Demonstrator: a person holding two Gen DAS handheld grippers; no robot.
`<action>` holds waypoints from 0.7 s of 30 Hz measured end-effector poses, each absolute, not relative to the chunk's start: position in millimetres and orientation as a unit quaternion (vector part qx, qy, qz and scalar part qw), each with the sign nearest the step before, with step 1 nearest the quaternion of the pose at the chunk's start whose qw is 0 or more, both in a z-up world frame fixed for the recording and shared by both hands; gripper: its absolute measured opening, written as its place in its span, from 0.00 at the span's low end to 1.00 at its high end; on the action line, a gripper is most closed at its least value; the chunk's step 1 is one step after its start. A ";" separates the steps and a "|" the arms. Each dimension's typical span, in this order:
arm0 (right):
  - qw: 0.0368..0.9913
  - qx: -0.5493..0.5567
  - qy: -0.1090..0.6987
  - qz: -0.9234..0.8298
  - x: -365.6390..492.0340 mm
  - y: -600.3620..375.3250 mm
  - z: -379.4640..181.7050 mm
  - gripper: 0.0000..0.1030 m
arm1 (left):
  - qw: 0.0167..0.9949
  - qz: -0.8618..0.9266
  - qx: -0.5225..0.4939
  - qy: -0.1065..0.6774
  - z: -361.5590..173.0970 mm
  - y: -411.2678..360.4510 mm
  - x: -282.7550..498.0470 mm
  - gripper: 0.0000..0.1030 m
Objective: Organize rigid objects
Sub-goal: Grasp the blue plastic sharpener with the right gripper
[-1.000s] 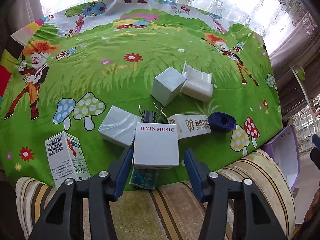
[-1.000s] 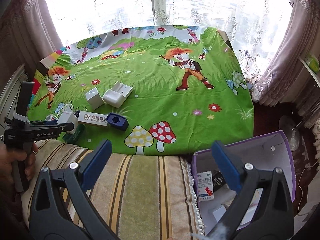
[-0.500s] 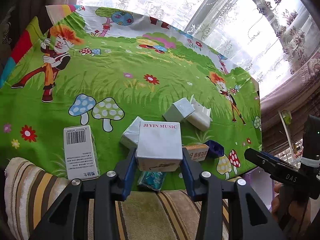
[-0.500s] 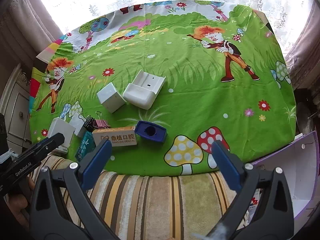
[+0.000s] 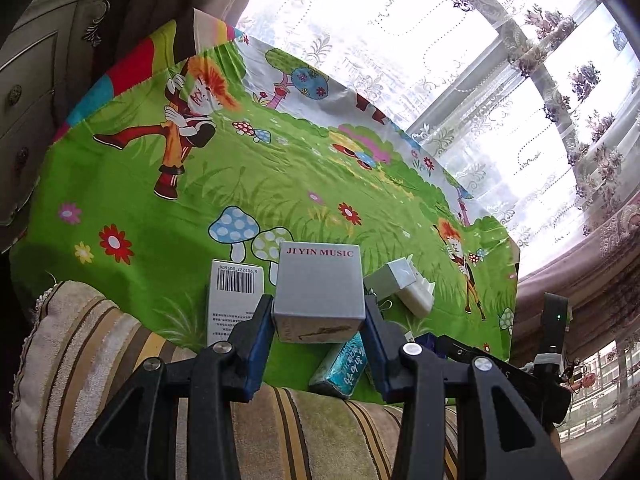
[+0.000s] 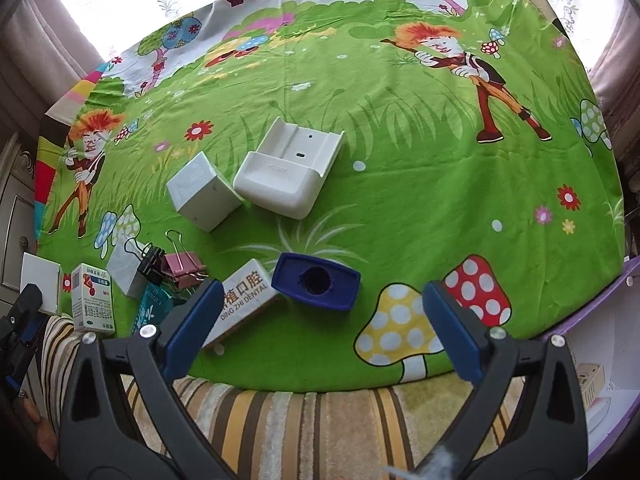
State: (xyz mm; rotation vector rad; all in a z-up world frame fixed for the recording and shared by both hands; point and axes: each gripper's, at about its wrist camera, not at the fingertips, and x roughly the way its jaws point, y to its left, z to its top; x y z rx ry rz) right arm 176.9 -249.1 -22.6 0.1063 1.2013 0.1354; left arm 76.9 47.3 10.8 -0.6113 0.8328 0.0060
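The left gripper (image 5: 319, 314), clamped on the white cardboard "JI YIN MUSIC" box (image 5: 318, 286), has lifted it off the green cartoon-print cloth (image 5: 248, 184) since a second ago. The right gripper (image 6: 320, 314), jaws apart, now hovers nearer the dark blue plastic block (image 6: 316, 281).

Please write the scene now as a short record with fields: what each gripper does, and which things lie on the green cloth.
left gripper: shut on JI YIN MUSIC box, lifted
right gripper: open, empty, above the blue holder
surface: green cartoon cloth
other things: DING ZHI DENTAL box, white tray, white cube box, pink binder clip
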 end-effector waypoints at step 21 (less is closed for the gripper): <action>0.806 0.085 0.582 0.067 180.4 -251.1 -46.8 0.59 | 0.886 0.039 -0.219 0.407 10.0 25.1 72.9 0.42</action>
